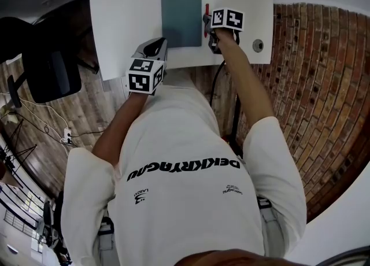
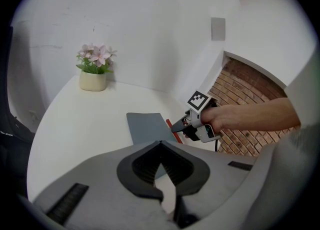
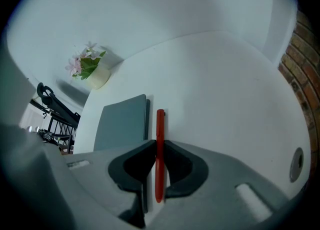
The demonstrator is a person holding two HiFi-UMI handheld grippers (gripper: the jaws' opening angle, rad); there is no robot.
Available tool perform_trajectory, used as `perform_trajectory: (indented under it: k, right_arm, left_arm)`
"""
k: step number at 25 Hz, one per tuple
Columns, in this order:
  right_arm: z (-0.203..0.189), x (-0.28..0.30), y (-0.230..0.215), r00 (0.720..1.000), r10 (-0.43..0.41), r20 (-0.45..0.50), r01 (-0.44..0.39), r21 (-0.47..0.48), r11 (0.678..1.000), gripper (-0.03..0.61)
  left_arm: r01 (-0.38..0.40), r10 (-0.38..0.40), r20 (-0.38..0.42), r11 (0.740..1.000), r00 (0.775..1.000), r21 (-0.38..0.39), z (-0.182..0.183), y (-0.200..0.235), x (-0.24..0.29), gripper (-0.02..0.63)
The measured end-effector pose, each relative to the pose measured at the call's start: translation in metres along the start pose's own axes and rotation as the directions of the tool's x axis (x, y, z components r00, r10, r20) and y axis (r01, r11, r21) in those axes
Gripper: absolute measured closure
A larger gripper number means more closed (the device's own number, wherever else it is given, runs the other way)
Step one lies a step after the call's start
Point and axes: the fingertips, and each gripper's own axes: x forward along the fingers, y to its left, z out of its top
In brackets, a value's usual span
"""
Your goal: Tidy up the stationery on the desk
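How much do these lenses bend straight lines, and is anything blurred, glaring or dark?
Head view: strong fisheye, the edges of the rectangular white desk bow. Left gripper view: the desk edge curves round; the near left gripper looks soft, the cream pot of pink flowers sharper. Right gripper view: even light, no glare on the red pen; black vignette at the corners.

Desk (image 1: pixel 127 16) smooth matt white — pen (image 3: pixel 160 134) glossy plastic — notebook (image 1: pixel 181 20) cover matt
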Motion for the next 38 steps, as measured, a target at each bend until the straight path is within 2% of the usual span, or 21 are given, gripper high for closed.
perform_trajectory:
  k: [10,15,19,23,27,32,38]
  right_arm:
    - [0.004,-0.006,0.002,0.999,-0.027,0.033,0.028,-0.038,0.999,0.489]
    - [0.014,-0.025,0.007,0.994,0.002,0.106,0.002,-0.031,1.0,0.489]
    - [0.023,-0.055,0.018,0.976,0.042,0.214,-0.03,-0.061,0.998,0.488]
    - [0.03,-0.091,0.031,0.932,0.087,0.353,-0.067,-0.07,0.995,0.486]
    - [0.03,-0.129,0.041,0.879,0.095,0.467,-0.067,-0.076,0.995,0.494]
    - [0.032,-0.176,0.063,0.796,0.108,0.596,-0.05,-0.112,0.992,0.537]
    - [0.031,-0.212,0.091,0.702,0.117,0.702,-0.033,-0.132,0.991,0.578]
  left_arm:
    - [0.003,-0.003,0.004,1.0,1.0,0.003,0.003,0.001,-0.003,0.615]
    - [0.007,-0.007,0.017,1.0,1.0,0.017,0.008,-0.001,-0.009,0.615]
    - [0.004,-0.006,0.034,0.998,0.999,0.056,0.016,-0.006,-0.016,0.615]
    - [-0.002,-0.003,0.054,0.996,0.999,0.093,0.026,-0.008,-0.023,0.615]
    - [-0.002,-0.007,0.077,0.993,0.997,0.116,0.036,-0.012,-0.031,0.616]
    - [0.011,-0.028,0.119,0.99,0.993,0.144,0.057,-0.023,-0.045,0.615]
    - [0.007,-0.043,0.201,0.984,0.979,0.18,0.094,-0.038,-0.059,0.615]
